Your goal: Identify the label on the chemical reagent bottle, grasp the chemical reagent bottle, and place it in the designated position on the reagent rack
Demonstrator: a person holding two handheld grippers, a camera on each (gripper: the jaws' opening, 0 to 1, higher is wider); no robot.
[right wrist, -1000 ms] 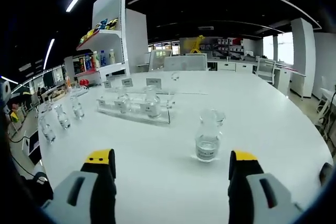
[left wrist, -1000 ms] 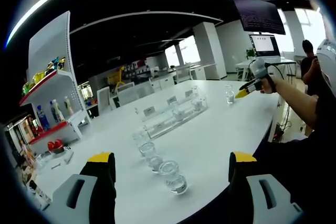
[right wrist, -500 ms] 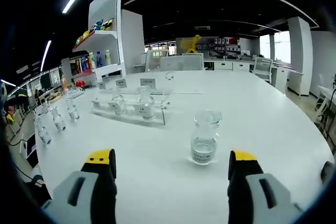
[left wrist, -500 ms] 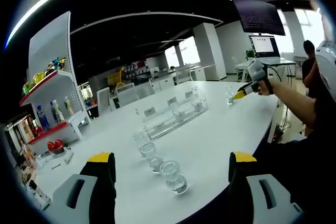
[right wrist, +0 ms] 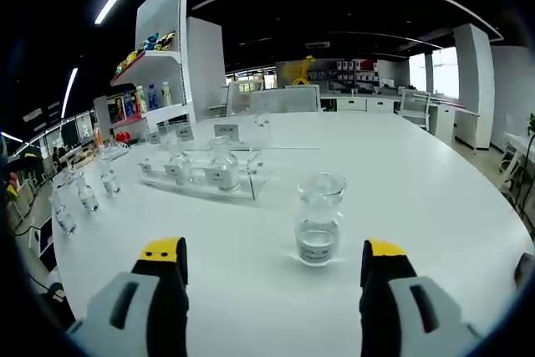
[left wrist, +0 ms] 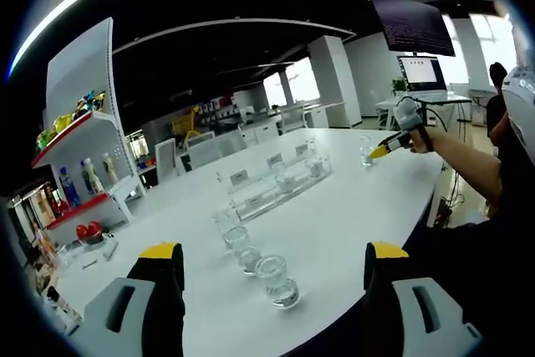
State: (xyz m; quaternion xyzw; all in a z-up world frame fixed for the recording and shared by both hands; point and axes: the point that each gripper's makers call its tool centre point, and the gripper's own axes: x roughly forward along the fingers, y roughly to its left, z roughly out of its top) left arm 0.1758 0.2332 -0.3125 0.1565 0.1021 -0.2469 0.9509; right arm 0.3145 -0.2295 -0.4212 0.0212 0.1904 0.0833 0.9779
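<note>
Glass reagent bottle sits between my right gripper's open jaws, rack beyond. Left gripper open, idle. Risk: jaws clip it, tipping it on the bench.

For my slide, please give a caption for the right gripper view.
Open right gripper faces a reagent bottle on the white table.

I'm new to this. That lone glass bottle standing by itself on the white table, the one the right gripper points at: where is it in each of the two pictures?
Right gripper view: the lone bottle stands just below centre, between the open jaws, apart from them.
Left gripper view: it sits small at upper right, by the right gripper.
Shared landmark: the clear reagent rack.
</note>
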